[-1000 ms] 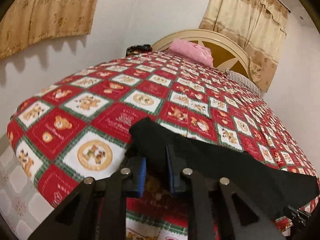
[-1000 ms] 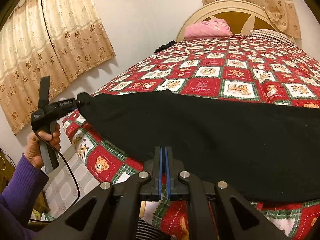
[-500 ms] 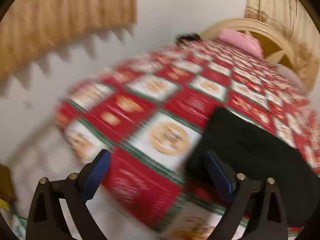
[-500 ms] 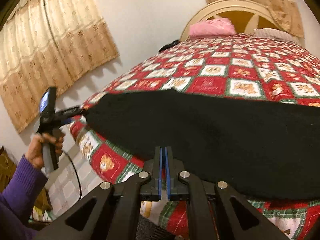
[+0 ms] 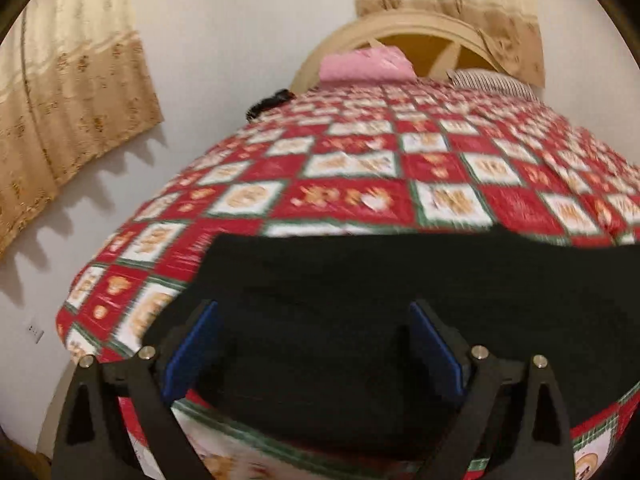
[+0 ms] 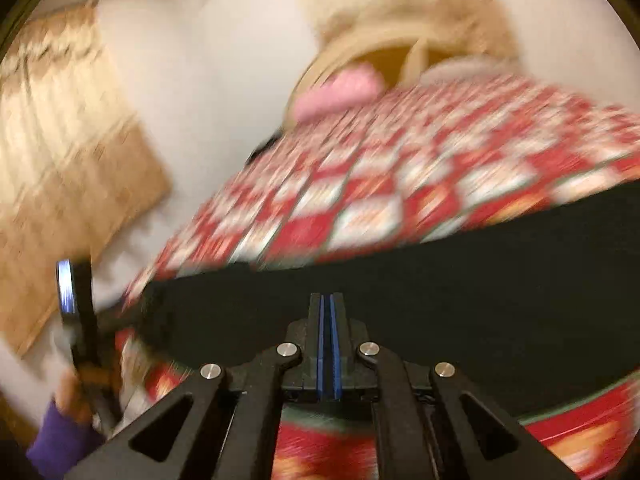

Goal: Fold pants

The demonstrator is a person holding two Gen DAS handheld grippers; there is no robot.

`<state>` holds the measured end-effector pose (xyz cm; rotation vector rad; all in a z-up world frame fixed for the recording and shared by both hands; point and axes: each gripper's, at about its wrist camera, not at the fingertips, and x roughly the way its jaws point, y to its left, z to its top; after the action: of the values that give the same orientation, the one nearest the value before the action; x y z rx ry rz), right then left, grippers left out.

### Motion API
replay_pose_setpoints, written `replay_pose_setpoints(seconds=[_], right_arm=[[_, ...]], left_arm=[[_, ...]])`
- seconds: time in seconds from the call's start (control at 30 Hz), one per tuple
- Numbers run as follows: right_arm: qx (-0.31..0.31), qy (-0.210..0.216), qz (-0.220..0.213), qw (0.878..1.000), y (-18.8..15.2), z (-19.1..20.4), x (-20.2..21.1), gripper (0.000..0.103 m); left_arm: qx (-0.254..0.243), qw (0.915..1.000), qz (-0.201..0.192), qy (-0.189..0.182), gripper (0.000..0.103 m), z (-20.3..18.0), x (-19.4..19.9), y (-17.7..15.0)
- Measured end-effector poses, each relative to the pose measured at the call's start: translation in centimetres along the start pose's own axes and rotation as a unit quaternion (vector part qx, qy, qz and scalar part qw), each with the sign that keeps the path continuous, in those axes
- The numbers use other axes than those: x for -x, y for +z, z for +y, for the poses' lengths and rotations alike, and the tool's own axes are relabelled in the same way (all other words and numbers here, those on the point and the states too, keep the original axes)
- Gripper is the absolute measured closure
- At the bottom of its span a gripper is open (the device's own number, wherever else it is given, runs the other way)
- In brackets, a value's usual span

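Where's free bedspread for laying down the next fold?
Bare quilt runs from the far edge of the black pants up to the pink pillow and striped pillow. A narrower strip lies left of the pants. The near edge is crowded: pants and both grippers.

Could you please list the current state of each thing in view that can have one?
Black pants: spread flat on the quilt, near its front edge.
Left gripper: open, nothing between the pads.
Right gripper: shut, pads together; whether cloth is pinched is unclear.
Patchwork quilt: laid over the bed.
Pink pillow: lying by the headboard.
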<state>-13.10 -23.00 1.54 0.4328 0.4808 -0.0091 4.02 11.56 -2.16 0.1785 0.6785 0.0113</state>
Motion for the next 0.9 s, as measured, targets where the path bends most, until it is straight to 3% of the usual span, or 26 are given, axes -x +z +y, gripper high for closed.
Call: replay_pose_setpoints(seconds=[0.1,0.17,0.3,0.33,0.37,0.4,0.43,0.47,0.63,0.83,0.9], right_arm=[[-0.037,-0.085,-0.057,0.994,2.2,-5.4,3.3,0.100],[-0.065,-0.150,-0.086,0.983,3.3,-9.2,5.8,0.100],[-0.175,-0.231,-0.140,0.947,3.4,-17.1,11.3,0.097],[-0.208,-0.237,-0.150,0.937,2.9,-19.0,12.5,0.088],[-0.236,-0.239,-0.159,0.928,2.5,-20.4,13.4,0.068],[-0.263,-0.242,-0.168,0.919,1.9,-21.8,14.3,0.058],[-0.286,-0.247,-0.178,0.909,1.3,-23.0,15.2,0.051],[-0.299,-0.251,-0.184,0.902,0.9,-23.8,15.6,0.051],[-0.279,-0.249,-0.187,0.908,0.9,-24.4,15.6,0.051],[-0.201,-0.279,-0.140,0.928,2.0,-22.7,13.3,0.052],[-0.184,-0.292,-0.126,0.930,2.1,-22.7,12.8,0.064]], left_arm=[[0.003,0.9998,0.022,-0.003,0.007,-0.8,-0.6,-0.7],[0.016,0.9993,0.032,-0.005,0.006,-0.7,-0.9,-0.9],[0.046,0.9977,0.045,-0.019,0.006,-0.3,-1.2,-1.0],[0.056,0.9969,0.050,-0.023,0.006,-0.1,-1.3,-1.0],[0.064,0.9961,0.054,-0.027,0.006,0.0,-1.4,-1.1],[0.070,0.9955,0.057,-0.029,0.005,0.0,-1.5,-1.2],[0.076,0.9949,0.059,-0.030,0.005,0.0,-1.5,-1.3],[0.081,0.9944,0.061,-0.030,0.005,0.1,-1.5,-1.3],[0.078,0.9948,0.062,-0.023,0.005,-0.3,-1.2,-1.4],[0.081,0.9941,0.065,-0.029,0.005,-0.1,-1.2,-1.4],[0.082,0.9940,0.065,-0.031,0.005,0.0,-1.2,-1.4]])
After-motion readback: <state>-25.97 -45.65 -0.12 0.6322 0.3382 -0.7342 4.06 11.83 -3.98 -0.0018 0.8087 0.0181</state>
